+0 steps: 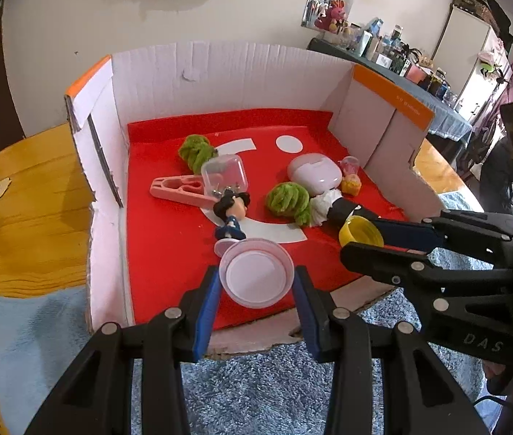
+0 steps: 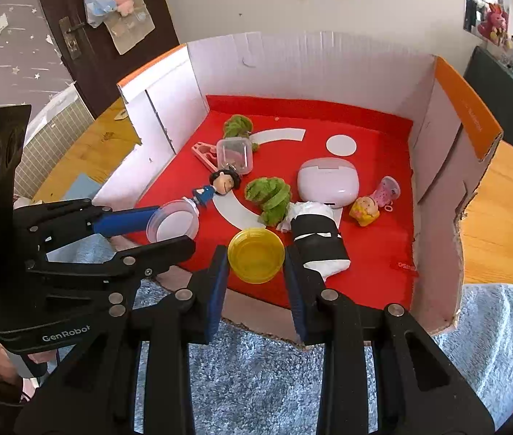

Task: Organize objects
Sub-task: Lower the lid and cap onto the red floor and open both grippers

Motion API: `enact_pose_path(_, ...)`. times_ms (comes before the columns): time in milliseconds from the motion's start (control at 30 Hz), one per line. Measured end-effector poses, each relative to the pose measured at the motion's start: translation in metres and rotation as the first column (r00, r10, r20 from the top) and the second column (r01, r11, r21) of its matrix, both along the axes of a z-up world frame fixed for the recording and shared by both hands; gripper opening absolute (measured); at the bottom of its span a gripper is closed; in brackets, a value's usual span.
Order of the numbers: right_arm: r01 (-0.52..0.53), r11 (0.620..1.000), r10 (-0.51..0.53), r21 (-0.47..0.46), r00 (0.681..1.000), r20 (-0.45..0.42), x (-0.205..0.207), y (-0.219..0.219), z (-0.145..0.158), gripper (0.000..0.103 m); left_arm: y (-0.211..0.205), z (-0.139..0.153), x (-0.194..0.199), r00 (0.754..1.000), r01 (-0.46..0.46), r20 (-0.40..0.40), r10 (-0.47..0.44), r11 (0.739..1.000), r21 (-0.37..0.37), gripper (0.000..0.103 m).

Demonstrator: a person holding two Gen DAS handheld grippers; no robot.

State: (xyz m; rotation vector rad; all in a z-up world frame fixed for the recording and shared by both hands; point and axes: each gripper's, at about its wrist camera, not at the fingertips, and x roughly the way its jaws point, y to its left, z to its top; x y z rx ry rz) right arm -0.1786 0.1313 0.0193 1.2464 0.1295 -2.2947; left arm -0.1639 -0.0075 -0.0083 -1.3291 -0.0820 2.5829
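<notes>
My left gripper [image 1: 256, 282] is shut on a clear round lid [image 1: 256, 273], held over the near edge of the red-lined cardboard box [image 1: 220, 72]. My right gripper [image 2: 256, 264] is shut on a yellow round lid [image 2: 256, 255], also over the box's near edge. Each gripper shows in the other's view: the right gripper [image 1: 365, 239] with the yellow lid [image 1: 360, 231], the left gripper [image 2: 169, 232] with the clear lid [image 2: 173, 220]. On the red mat [image 2: 365, 137] lie a dark-haired figurine [image 1: 232, 214], two green fuzzy balls [image 1: 287, 199], a pink case [image 1: 314, 174] and a black-and-white wrapped roll [image 2: 316, 241].
Also in the box: a clear small container [image 1: 224, 175], a pink clip [image 1: 180, 190], a yellow-haired doll head [image 2: 364, 211] and a pink cup [image 2: 388, 189]. The box stands on a wooden table [image 1: 20, 199]. Blue fuzzy cloth [image 1: 274, 391] lies below the grippers.
</notes>
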Motion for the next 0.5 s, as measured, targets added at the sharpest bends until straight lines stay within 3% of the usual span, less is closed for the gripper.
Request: enact_pose_path(500,-0.005,0.999,0.003,0.033,0.997,0.074,-0.018,-0.001,-0.015,0.029,0.003,-0.008,-0.022,0.998,0.027,0.057,-0.025,0.999,-0.022,0.042)
